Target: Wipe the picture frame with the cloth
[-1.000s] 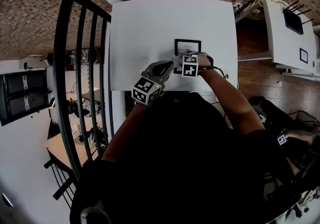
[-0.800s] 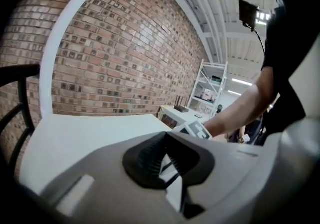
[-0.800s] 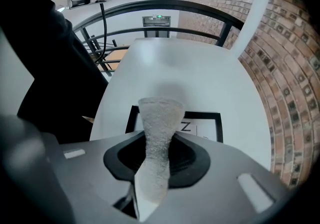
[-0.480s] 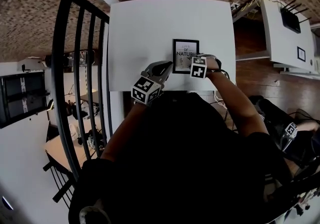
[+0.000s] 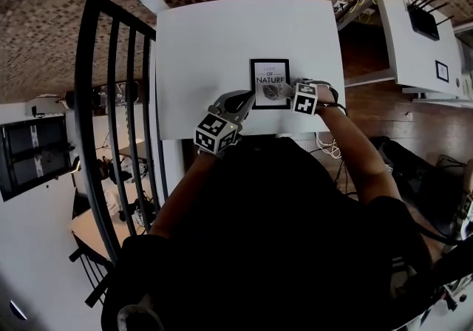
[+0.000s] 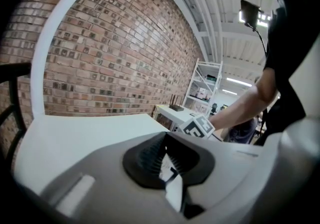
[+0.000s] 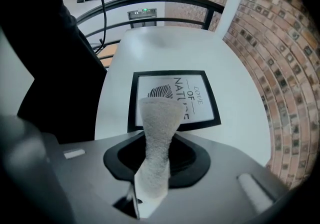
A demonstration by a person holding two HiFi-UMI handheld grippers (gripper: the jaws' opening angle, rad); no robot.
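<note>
Jaws of the right gripper (image 7: pixel 152 168) are pinched on a pale cloth (image 7: pixel 159 123). The cloth stands out ahead of them, with its free end over the near border of the picture frame (image 7: pixel 200 93). Only that gripper's own view shows what the black frame holds: a white print reading LOVE OF NATURE beside a dark leaf.

The left gripper (image 6: pixel 169 170) has its jaws nearly together, clamped on a thin white-and-black edge. The head view places those jaw tips at the frame's lower left side. Beyond the jaws, the left gripper view takes in a brick wall (image 6: pixel 115 53) and a white shelf unit (image 6: pixel 207 85) with boxes on it.

From the head view, the frame lies flat near the front edge of the white table (image 5: pixel 214 41), between the two grippers. A black railing (image 5: pixel 111 100) stands to the left.
</note>
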